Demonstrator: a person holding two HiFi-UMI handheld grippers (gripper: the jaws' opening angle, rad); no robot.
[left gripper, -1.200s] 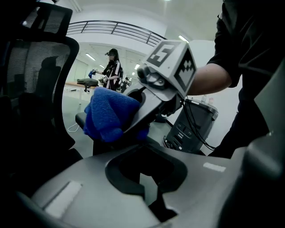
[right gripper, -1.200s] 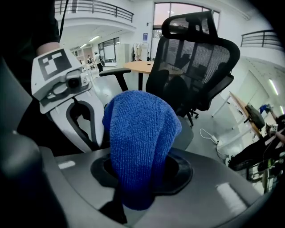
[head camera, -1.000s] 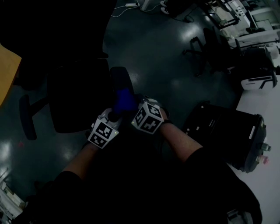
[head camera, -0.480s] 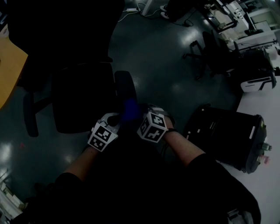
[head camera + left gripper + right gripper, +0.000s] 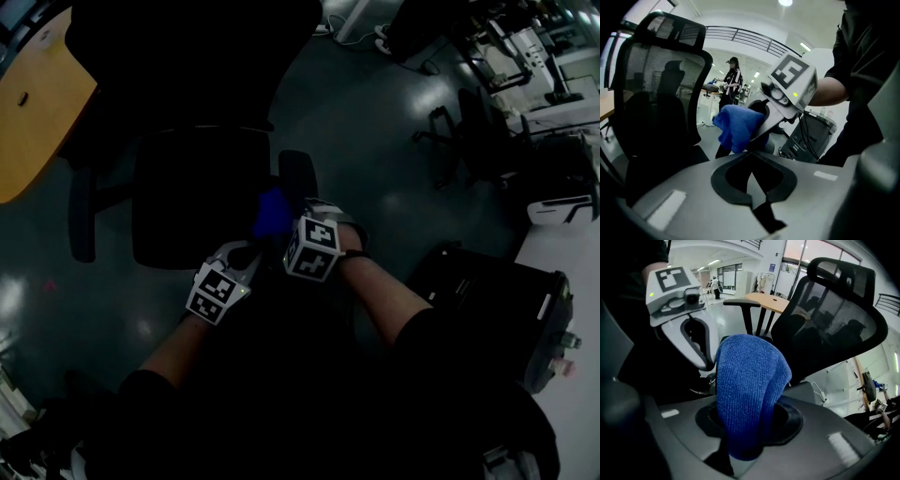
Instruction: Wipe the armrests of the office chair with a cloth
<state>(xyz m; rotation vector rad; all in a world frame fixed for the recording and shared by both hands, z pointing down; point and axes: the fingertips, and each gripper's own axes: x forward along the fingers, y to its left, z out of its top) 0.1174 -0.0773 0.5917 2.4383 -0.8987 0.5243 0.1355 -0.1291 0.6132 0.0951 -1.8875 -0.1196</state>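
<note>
A black office chair (image 5: 197, 202) stands in front of me, its right armrest (image 5: 299, 174) next to my hands. My right gripper (image 5: 286, 228) is shut on a blue cloth (image 5: 272, 214). It holds the cloth at the inner side of that armrest's near end; contact is too dark to tell. In the right gripper view the blue cloth (image 5: 749, 394) bulges out of the right gripper (image 5: 750, 430). My left gripper (image 5: 242, 255) sits just left of it, jaws together with nothing between them. The left gripper view shows the left gripper (image 5: 752, 171) and the cloth (image 5: 737, 126) ahead.
The chair's left armrest (image 5: 82, 225) is at the far side of the seat. A wooden table (image 5: 37, 112) is at the upper left. A black case (image 5: 487, 300) stands at the right beside a white desk (image 5: 572, 394). Another chair (image 5: 464, 131) is further off. A person (image 5: 731, 79) stands in the background.
The right gripper and cloth have come off the armrest's top to the inner side of its near end. The left gripper shifted a little alongside. The chair sits further right in view.
</note>
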